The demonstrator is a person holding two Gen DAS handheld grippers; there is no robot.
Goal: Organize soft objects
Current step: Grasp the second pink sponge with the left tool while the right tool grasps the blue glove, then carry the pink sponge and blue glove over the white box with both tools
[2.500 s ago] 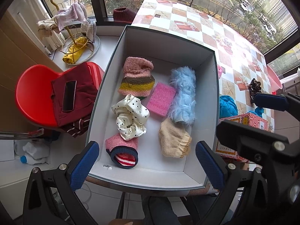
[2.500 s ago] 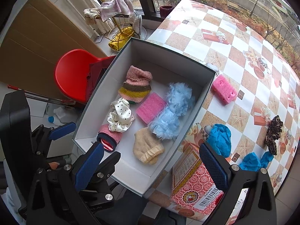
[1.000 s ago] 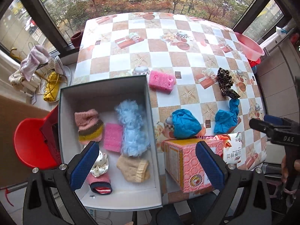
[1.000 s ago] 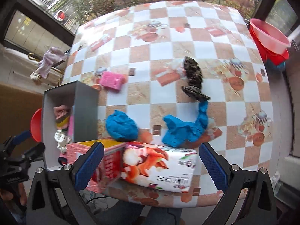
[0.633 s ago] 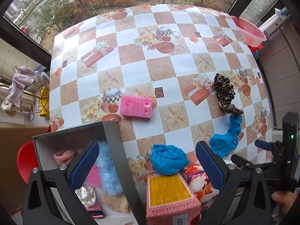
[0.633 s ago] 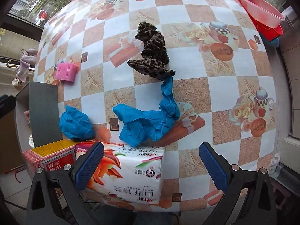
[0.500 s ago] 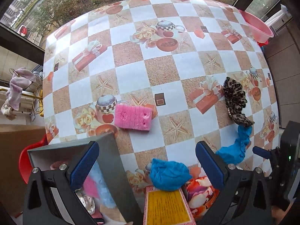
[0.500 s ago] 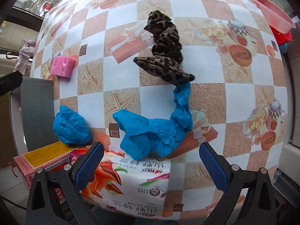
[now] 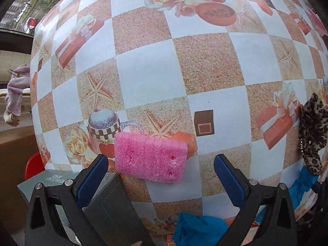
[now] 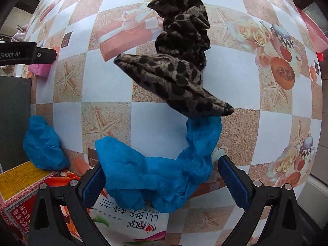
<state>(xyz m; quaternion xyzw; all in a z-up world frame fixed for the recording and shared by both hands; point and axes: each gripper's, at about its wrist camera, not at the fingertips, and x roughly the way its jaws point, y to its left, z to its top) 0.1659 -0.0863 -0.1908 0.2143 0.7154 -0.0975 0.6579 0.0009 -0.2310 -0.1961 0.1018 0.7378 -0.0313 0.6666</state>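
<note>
Both tools spread wide, gripping nothing. Right tool [image 10: 161, 179] straddles the blue cloth [image 10: 155, 176] on the desk [image 10: 106, 82] (leopard scrunchie [image 10: 180, 61] just beyond). Left tool [image 9: 161, 174] frames the pink sponge [image 9: 150, 160], grey box [image 9: 110, 205] under its left finger.

Pink sponge [image 9: 150, 160]; leopard-print scrunchie [image 10: 180, 61]; blue cloth [image 10: 160, 172]; checkered tablecloth [image 9: 164, 65].

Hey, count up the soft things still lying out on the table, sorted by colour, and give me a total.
Pink: 1, the pink sponge
Blue: 2, the long blue cloth and the small blue bundle
Leopard print: 1, the leopard-print fabric
Total: 4
</note>
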